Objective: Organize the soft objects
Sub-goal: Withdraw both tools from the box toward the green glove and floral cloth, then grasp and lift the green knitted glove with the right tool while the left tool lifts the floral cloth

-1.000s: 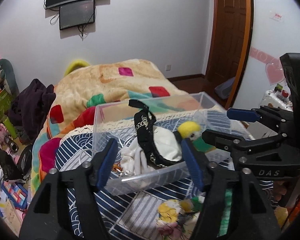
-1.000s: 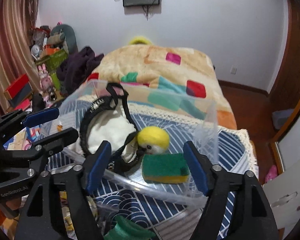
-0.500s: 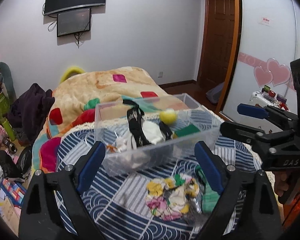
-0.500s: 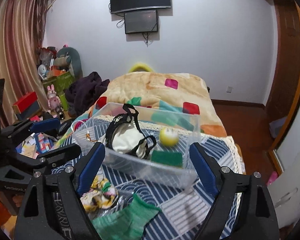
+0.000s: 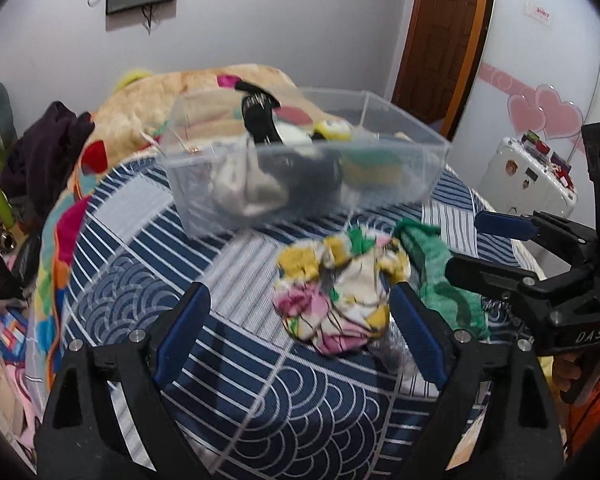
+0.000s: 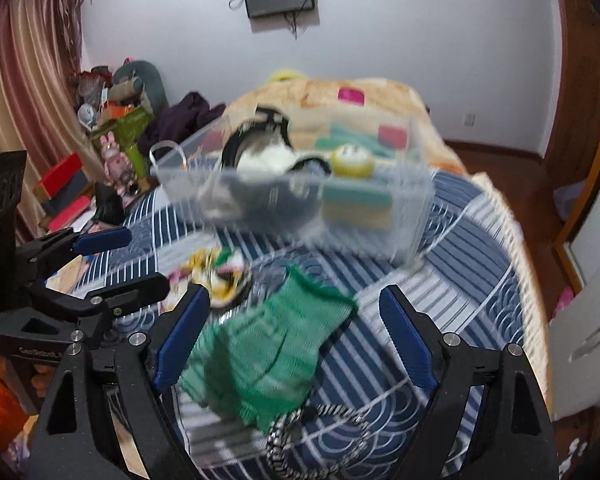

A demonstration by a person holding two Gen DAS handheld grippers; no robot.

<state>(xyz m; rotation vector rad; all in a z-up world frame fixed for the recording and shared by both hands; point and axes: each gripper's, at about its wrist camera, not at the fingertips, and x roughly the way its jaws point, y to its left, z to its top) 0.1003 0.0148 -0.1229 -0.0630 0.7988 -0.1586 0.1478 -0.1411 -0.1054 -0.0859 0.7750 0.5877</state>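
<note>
While both hand-held grippers gape empty, blurred bin [image 5: 300, 168] seemingly rests on patterned bedspread [image 5: 140, 280].

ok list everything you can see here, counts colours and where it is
clear bin: 1, transparent plastic, on the bed, beyond the loose cloths
sponge: 1, green and yellow, inside the bin
yellow ball: 1, yellow, in the bin above the sponge
black strap: 1, black, sticking up out of the bin
floral cloth: 1, yellow, pink and white, crumpled on the bedspread before the bin
green cloth: 1, green, beside the floral cloth
bedspread: 1, navy and white patterned
left gripper: 1, black with blue fingers, open, empty
right gripper: 1, same colours, open above the green cloth
</note>
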